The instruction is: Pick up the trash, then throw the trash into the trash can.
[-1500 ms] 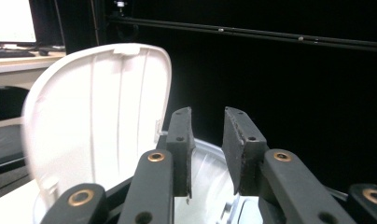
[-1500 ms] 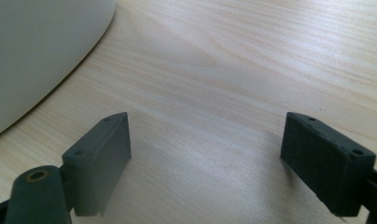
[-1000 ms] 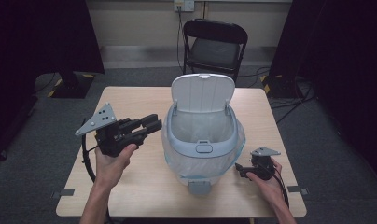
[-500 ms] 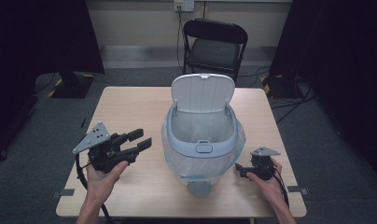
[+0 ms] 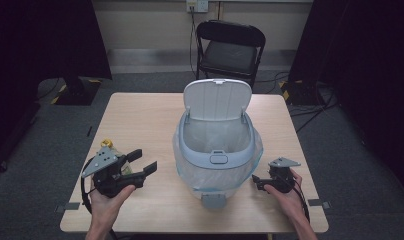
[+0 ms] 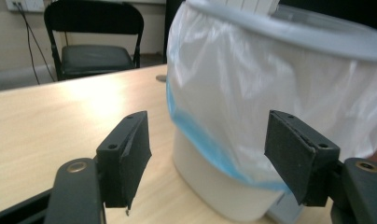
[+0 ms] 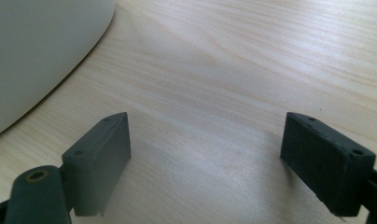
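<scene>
Mid-table point(image 5: 140, 115) sits the bin point(image 5: 216, 157), lid point(image 5: 217, 99) flipped up and back, a thin clear liner point(image 5: 190, 165) folded over its rim, with a blue band point(image 6: 196, 135) along the liner's edge showing in the left gripper view. My read on handling: empty plastic shell, light and stiff, likely to skate on the smooth wood if pushed from one side. The liner is soft, slippery film and would slide or tear under a pinch, so don't rely on it to carry anything. Best hold is probably the grey rim point(image 5: 212, 161), one gripper each side, or the bare lower wall point(image 6: 210, 186) below the liner. The lid hinge looks like the weak spot, so I wouldn't lift by it. Left gripper point(image 5: 142, 164) is released, jaws have just been opening, nothing between them; it points at the bin's left flank, near but apart. Right gripper point(image 5: 257, 181) is also released and empty, low over the table just beside the bin's right side. Small yellow item point(image 5: 107, 143) behind the left gripper, can't tell what. No brand, label or readable writing anywhere.
</scene>
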{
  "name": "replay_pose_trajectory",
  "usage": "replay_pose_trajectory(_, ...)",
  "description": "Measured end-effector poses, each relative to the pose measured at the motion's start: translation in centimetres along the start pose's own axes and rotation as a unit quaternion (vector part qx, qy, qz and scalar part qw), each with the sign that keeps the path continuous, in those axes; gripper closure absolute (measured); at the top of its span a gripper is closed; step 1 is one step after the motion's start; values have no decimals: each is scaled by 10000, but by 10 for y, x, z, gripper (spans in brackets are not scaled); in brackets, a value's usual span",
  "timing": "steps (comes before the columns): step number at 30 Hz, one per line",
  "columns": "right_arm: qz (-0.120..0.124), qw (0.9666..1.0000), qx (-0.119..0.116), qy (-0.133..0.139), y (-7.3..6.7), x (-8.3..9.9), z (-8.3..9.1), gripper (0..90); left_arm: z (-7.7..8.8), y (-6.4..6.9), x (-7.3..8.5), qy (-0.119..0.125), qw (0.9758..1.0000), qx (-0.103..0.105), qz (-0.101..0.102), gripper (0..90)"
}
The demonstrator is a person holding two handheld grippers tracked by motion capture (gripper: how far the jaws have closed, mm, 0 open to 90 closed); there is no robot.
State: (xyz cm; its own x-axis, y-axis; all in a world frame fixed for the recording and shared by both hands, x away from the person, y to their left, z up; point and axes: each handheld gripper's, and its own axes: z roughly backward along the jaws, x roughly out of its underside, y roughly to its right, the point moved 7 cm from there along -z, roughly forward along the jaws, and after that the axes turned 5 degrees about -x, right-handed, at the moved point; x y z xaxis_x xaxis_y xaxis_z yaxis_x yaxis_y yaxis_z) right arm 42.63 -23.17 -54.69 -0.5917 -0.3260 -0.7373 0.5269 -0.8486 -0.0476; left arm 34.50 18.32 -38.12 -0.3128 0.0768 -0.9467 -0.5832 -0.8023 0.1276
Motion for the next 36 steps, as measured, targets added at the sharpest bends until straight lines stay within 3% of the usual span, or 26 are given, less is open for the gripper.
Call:
replay_pose_trajectory(3,0,10000,1,-2,0,0,0,148,3,-6,10,-77,10000,-34,54,309)
replay_pose_trajectory(5,0,10000,2,-1,0,0,0,148,7,-11,17,-74,9997,-88,208,309)
replay_pose_trajectory(9,1,10000,2,-1,0,0,0,148,16,-15,30,-218,9995,-138,185,309)
replay_pose_trajectory(13,-3,10000,3,-4,0,0,0,148,26,-24,44,-308,9986,-307,290,309)
replay_pose_trajectory(17,1,10000,3,0,0,0,0,148,29,-37,58,-346,9973,-455,463,309)
replay_pose_trajectory(22,-4,10000,-1,-3,0,0,0,147,31,-53,74,-449,9960,-585,497,317)
replay_pose_trajectory(27,-3,10000,0,-1,0,0,0,148,34,-75,87,-497,9925,-833,739,286)
replay_pose_trajectory(34,1,10000,1,-1,0,0,0,148,25,-90,99,-687,9876,-1059,938,163)
replay_pose_trajectory(36,1,10000,0,-1,0,0,0,148,24,-92,97,-711,9861,-1160,956,170)
